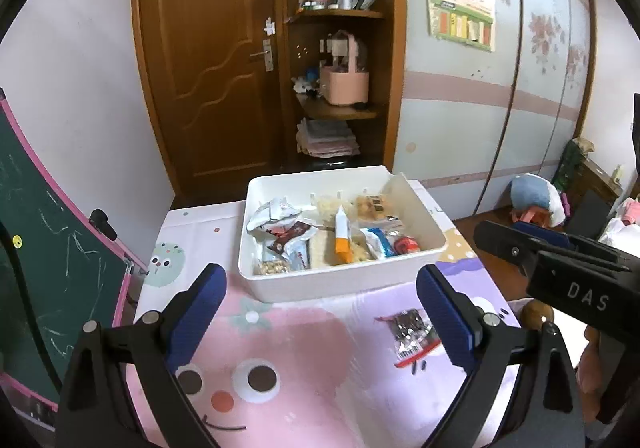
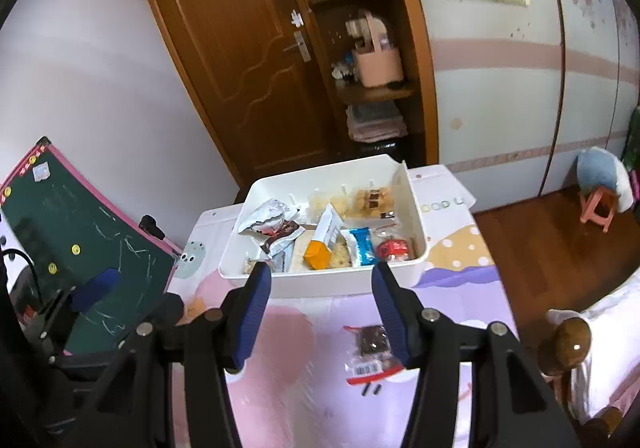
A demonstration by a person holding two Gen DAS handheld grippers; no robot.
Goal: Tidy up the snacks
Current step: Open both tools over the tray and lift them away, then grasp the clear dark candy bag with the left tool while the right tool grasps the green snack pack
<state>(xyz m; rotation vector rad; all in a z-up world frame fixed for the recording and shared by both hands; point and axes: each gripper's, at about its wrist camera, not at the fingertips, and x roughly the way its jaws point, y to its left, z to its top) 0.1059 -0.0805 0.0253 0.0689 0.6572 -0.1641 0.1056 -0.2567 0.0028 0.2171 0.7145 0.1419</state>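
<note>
A white bin (image 1: 280, 280) (image 2: 304, 282) stands on the far half of the table and holds several snack packets, among them an orange-and-white one (image 1: 343, 236) (image 2: 322, 244) and a blue one (image 2: 362, 244). One clear packet with dark contents and a red edge (image 1: 412, 332) (image 2: 370, 352) lies on the tablecloth in front of the bin. My left gripper (image 1: 320, 312) is open and empty above the cloth, the packet near its right finger. My right gripper (image 2: 320, 312) is open and empty, the packet by its right finger; it also shows at the right of the left wrist view (image 1: 560, 264).
The table has a pink and purple cartoon cloth (image 1: 304, 352) (image 2: 296, 380). A green chalkboard (image 1: 44, 248) (image 2: 68, 216) leans at the left. A wooden door and shelves (image 1: 336, 88) stand behind. A bed post knob (image 2: 568, 344) is at the right.
</note>
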